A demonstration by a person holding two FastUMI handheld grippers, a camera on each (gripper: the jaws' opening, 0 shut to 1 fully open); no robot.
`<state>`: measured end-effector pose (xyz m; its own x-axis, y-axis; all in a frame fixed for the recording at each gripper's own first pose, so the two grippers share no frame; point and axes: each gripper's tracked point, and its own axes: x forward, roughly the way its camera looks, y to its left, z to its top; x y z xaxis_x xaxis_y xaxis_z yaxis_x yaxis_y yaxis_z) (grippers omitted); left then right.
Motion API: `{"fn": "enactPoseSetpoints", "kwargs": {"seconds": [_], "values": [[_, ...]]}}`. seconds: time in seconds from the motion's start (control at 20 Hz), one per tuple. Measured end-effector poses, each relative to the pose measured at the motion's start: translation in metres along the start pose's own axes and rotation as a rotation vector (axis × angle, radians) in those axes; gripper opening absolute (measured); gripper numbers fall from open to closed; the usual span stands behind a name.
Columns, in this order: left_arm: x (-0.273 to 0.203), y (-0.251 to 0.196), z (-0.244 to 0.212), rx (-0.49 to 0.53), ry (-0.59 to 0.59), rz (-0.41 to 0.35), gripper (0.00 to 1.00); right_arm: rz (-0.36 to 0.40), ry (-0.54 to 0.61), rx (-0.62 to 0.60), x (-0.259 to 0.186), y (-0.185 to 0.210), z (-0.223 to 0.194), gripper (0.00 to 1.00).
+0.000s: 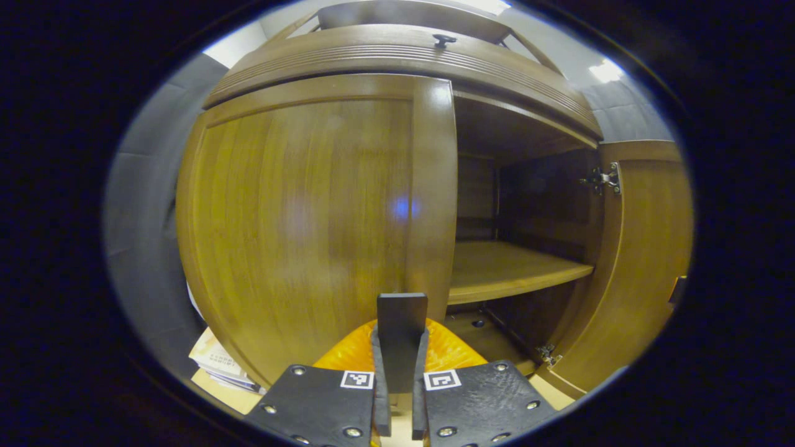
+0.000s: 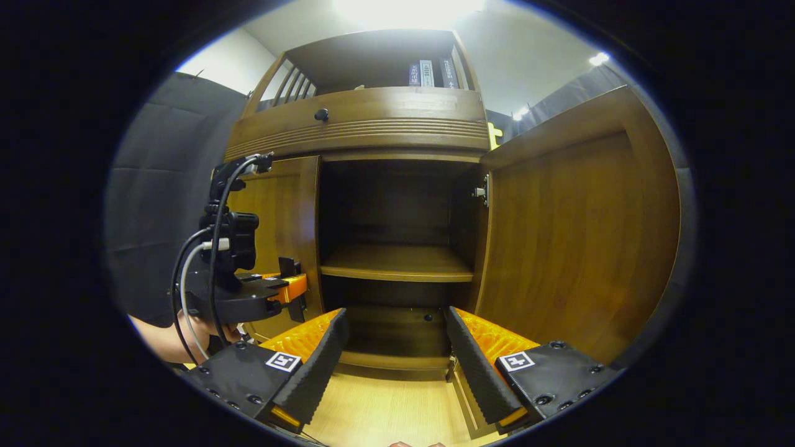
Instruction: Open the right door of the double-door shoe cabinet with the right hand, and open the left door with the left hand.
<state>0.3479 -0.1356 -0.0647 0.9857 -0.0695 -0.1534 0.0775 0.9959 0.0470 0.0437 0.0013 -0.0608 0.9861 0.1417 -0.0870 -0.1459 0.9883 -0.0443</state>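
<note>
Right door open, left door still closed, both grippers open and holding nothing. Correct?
One error: the left gripper is shut, both fingers pressing on a dark flat piece, apparently the left door handle, as the left gripper view shows. The rest holds: right door swung open, left door closed, right gripper open and empty.

L gripper (image 1: 400, 379): jaws closed onto a flat black handle (image 1: 402, 335), level, pointing fwd. R gripper (image 2: 397, 366): jaws wide apart, holding nothing. Person's hand (image 2: 186, 338) grips the L gripper's rear, forearm bare.
</note>
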Motion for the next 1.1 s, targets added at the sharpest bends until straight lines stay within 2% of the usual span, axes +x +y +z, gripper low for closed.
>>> {"fn": "enactPoseSetpoints", "kwargs": {"seconds": [0.4,0.5,0.55,0.7,0.75,0.8,0.9,1.1], "values": [[-0.044,0.005,-0.006,-0.011,-0.020,-0.066,0.15,-0.012,0.034,0.030,-0.020,0.015,-0.010,0.97],[-0.057,0.007,-0.007,-0.001,-0.027,-0.082,0.13,-0.013,0.046,0.041,-0.026,0.020,-0.016,1.00],[-0.063,0.008,-0.008,-0.004,-0.028,-0.090,0.17,-0.012,0.054,0.046,-0.029,0.024,-0.018,1.00],[-0.083,0.014,-0.009,-0.004,-0.043,-0.109,0.17,-0.012,0.065,0.043,-0.042,0.033,-0.028,1.00],[-0.089,0.016,-0.009,-0.001,-0.052,-0.113,0.17,-0.012,0.073,0.040,-0.045,0.035,-0.033,0.97],[-0.097,0.020,-0.010,0.003,-0.058,-0.115,0.17,-0.011,0.081,0.042,-0.049,0.038,-0.036,1.00],[-0.109,0.024,-0.011,0.000,-0.060,-0.114,0.15,-0.011,0.088,0.056,-0.057,0.041,-0.040,0.97],[-0.136,0.040,-0.014,-0.001,-0.062,-0.104,0.17,-0.025,0.089,0.085,-0.070,0.046,-0.043,0.98]]}}
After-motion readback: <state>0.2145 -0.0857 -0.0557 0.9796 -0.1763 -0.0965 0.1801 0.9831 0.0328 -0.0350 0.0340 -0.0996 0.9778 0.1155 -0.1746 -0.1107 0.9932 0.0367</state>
